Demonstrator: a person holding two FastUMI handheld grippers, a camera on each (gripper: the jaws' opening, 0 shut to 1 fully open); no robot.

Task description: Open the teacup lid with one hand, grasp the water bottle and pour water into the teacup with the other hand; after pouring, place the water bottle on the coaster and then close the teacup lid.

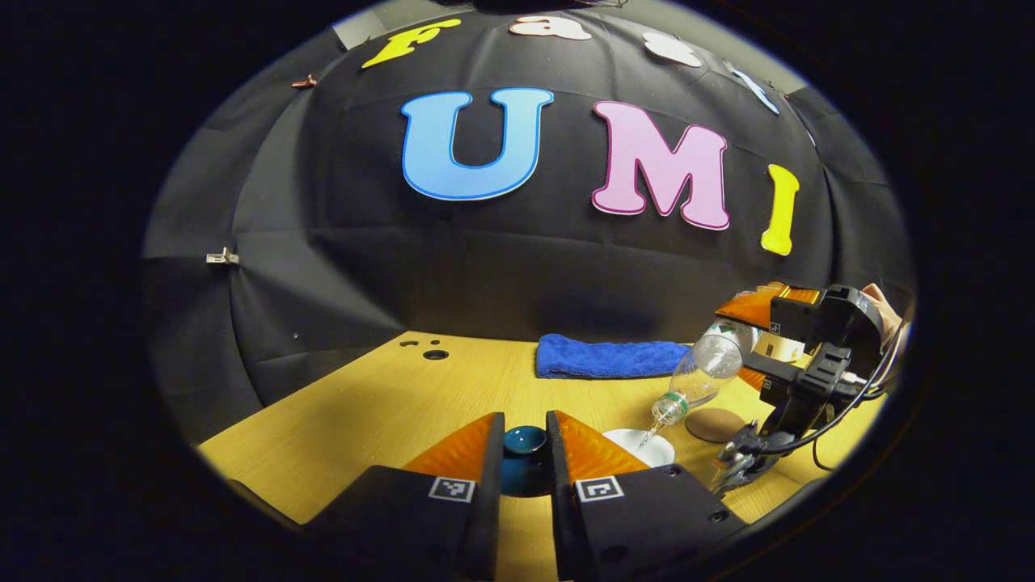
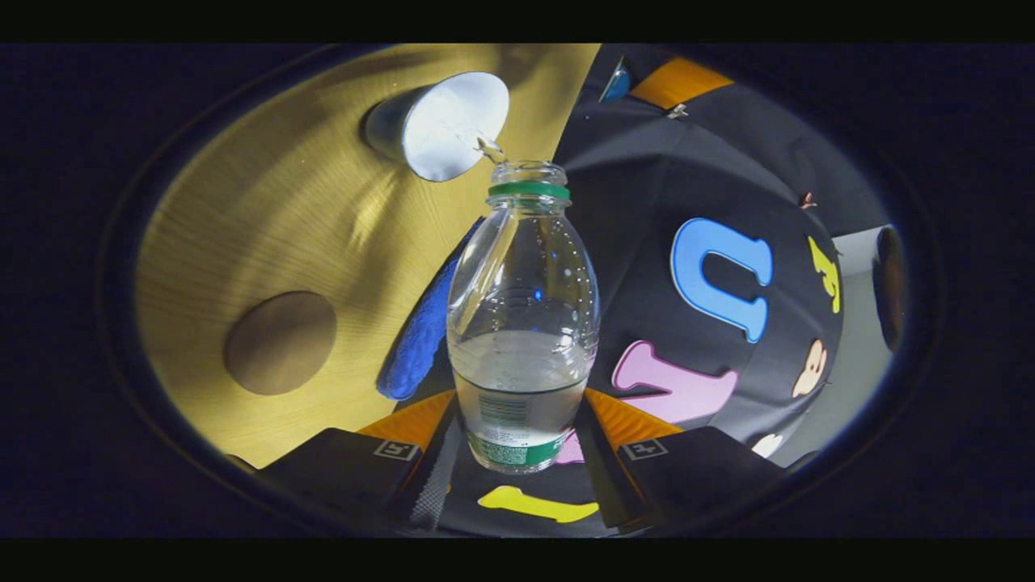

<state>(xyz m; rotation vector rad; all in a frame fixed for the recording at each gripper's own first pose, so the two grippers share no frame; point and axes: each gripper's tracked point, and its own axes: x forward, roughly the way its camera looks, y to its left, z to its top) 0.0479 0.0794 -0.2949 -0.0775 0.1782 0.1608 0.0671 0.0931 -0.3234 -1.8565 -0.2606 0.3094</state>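
Note:
My left gripper is shut on the dark teal teacup lid, held just above the table to the left of the cup. The white teacup stands open on the table. My right gripper is shut on the clear water bottle, which has a green neck ring and no cap. The bottle is tilted with its mouth over the cup's rim. A thin stream of water runs into the cup. The round brown coaster lies bare beside the cup.
A folded blue towel lies at the back of the yellow wooden table. Small holes mark the table's far left corner. A hand holds the right gripper at the right edge.

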